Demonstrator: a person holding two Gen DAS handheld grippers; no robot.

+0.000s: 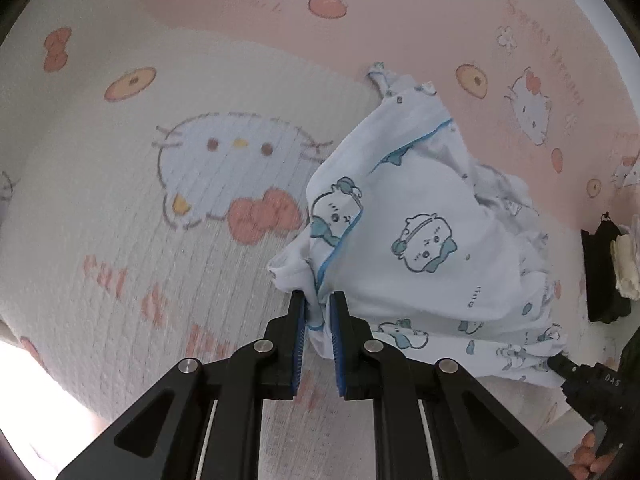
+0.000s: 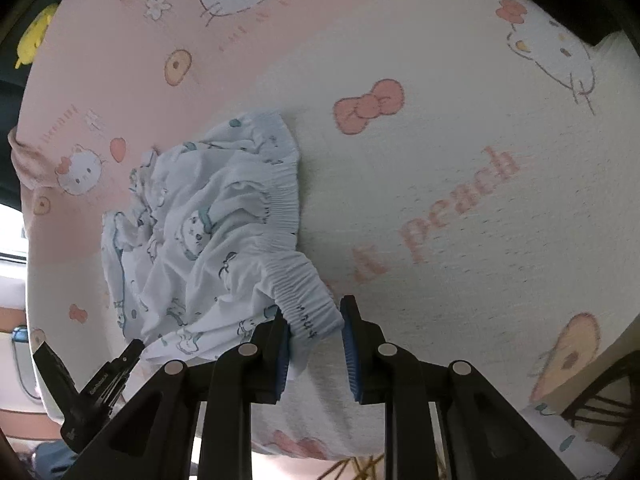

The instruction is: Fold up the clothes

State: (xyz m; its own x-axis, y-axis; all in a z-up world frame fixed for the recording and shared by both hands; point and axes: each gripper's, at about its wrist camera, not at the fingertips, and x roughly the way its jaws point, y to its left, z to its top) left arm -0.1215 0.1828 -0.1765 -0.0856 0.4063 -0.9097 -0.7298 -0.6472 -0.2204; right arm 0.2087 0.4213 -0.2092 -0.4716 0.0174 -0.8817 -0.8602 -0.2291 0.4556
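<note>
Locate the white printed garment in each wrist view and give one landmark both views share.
Left wrist: the garment fills centre-right, its blue-piped edge pinched in the left gripper.
Right wrist: the garment lies left of centre, its elastic waistband between the fingers of the right gripper.
Shared landmark: the pink and cream cat-print sheet beneath it.
</note>
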